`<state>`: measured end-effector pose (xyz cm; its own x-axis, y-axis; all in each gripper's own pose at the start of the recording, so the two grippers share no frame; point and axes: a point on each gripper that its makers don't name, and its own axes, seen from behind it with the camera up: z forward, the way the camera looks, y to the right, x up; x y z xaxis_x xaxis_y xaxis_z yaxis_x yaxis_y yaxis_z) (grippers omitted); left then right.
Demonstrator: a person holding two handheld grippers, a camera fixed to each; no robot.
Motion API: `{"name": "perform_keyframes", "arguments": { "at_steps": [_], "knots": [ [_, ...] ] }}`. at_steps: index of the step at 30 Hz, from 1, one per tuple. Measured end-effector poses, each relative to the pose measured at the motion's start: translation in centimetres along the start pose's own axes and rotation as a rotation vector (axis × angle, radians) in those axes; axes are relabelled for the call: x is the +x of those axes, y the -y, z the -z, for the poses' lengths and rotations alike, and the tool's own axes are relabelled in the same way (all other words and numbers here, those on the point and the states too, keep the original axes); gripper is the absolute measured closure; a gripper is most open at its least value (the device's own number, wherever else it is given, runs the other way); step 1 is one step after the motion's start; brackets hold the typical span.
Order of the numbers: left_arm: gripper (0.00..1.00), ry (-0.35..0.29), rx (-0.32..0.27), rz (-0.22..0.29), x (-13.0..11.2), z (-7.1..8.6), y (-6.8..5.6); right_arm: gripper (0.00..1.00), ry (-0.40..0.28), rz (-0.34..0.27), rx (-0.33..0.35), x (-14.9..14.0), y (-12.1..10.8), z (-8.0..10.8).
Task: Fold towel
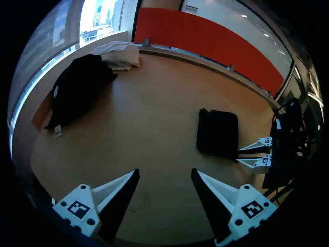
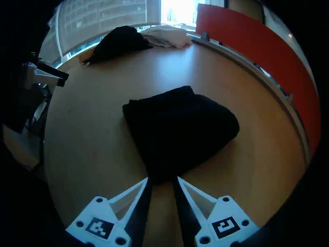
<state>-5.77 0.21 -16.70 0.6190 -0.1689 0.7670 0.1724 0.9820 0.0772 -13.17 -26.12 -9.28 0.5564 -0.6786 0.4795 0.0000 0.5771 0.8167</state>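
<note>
A folded black towel point(image 2: 181, 127) lies flat on the wooden table point(image 2: 90, 136). Its near corner is pinched between the narrow-set fingers of my right gripper point(image 2: 161, 179), which is shut on it. In the left gripper view the same towel point(image 1: 217, 132) is at the right of the table, with the right gripper point(image 1: 242, 156) gripping its near edge from the right. My left gripper point(image 1: 164, 173) hovers open over bare wood, well short of the towel, with nothing between its fingers. It also appears at the far left as the left gripper point(image 2: 49, 73).
A heap of black cloth point(image 1: 78, 90) and a pile of pale towels point(image 1: 119, 53) lie at the table's far end by the window. An orange partition point(image 1: 205, 37) runs along the far edge. Dark equipment with cables point(image 1: 288, 140) stands behind the right gripper.
</note>
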Motion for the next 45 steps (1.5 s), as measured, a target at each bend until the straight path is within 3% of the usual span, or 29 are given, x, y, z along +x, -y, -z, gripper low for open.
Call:
{"name": "perform_keyframes", "arguments": {
  "at_steps": [6, 18, 26, 35, 45],
  "knots": [
    [0.06, 0.001, -0.002, 0.002, 0.1, -0.1, 0.0, 0.65, 0.000, -0.009, 0.004, 0.0, 0.1, -0.1],
    [0.07, 0.000, -0.002, 0.006, 0.3, -0.1, 0.1, 0.91, -0.003, -0.009, 0.002, -0.1, 0.3, 0.3],
    [0.06, -0.002, -0.008, 0.004, 0.5, -0.1, 0.0, 0.94, -0.034, -0.001, -0.009, 1.2, -0.1, 1.0],
    [0.06, -0.014, -0.025, -0.005, 1.2, -0.4, -0.8, 0.94, -0.111, 0.029, -0.058, 5.2, -2.1, 3.8],
    [0.06, -0.042, -0.049, -0.031, 2.8, -0.3, -2.1, 0.94, -0.226, 0.089, -0.130, 11.5, -4.8, 8.5]
  ]
}}
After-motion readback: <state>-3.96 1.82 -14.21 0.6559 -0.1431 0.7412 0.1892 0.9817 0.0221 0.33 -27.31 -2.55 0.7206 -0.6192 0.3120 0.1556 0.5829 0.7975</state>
